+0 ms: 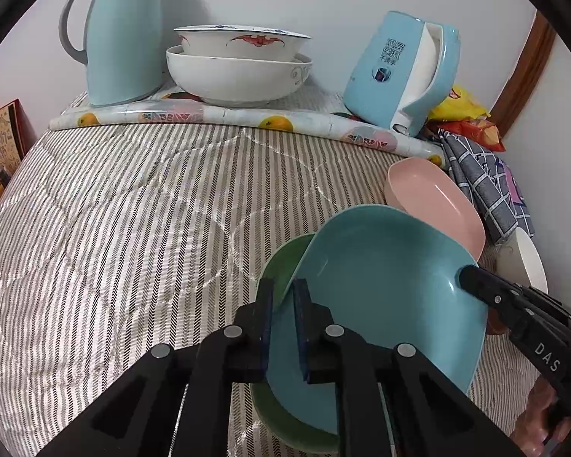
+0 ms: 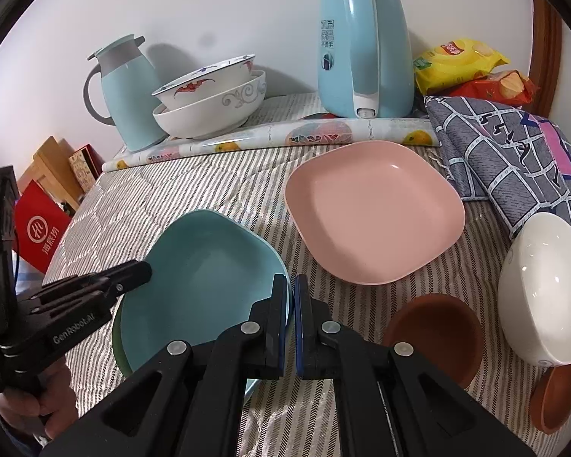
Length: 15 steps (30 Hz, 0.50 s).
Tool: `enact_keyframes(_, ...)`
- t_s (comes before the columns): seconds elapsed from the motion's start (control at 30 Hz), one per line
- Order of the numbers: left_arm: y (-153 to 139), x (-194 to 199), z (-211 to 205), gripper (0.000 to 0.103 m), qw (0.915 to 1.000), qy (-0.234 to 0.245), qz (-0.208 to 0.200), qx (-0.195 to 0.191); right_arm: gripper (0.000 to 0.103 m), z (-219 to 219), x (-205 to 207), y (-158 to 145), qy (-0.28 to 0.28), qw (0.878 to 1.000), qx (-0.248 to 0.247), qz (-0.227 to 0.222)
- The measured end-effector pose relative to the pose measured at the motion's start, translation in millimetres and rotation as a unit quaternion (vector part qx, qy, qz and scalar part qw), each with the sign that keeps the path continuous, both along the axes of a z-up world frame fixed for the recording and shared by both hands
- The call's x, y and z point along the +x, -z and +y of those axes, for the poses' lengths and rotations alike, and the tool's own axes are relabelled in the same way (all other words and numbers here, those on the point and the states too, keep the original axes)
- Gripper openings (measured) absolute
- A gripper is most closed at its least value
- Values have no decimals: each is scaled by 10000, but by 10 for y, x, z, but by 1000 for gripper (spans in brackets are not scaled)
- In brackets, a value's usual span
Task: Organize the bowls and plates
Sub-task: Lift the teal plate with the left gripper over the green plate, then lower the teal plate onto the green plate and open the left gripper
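A blue square plate (image 1: 380, 285) lies tilted on a green plate (image 1: 281, 266) on the striped quilt. My left gripper (image 1: 283, 297) is shut on the blue plate's left rim. My right gripper (image 2: 291, 297) is shut on the blue plate's (image 2: 209, 278) right rim; only a sliver of the green plate (image 2: 117, 339) shows under it. A pink square plate (image 2: 373, 209) lies to the right, beyond the blue one. A white bowl (image 2: 540, 289) lies tipped at the far right, with two brown bowls (image 2: 437, 339) beside it.
At the back stand a blue thermos jug (image 1: 122, 34), two stacked white bowls (image 1: 240, 64) and a blue kettle (image 2: 361, 45) on a fruit-print mat (image 1: 209, 114). A grey checked cloth (image 2: 506, 163) and snack bags (image 2: 456, 64) lie at the back right. The quilt's left half (image 1: 114, 228) is bare.
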<state>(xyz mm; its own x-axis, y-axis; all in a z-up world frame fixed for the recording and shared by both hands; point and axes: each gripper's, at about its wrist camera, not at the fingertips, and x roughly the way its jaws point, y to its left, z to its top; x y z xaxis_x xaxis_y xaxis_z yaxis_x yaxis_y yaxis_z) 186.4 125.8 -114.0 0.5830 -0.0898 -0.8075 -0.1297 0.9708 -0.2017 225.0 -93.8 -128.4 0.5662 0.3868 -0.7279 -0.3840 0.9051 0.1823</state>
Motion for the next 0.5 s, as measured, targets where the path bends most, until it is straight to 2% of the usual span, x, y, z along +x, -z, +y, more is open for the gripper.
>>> enact_keyframes(0.5, -102, -156, 131, 9, 9998, -133, -78, -120, 4, 87, 20, 37, -88, 9999, 76, 57)
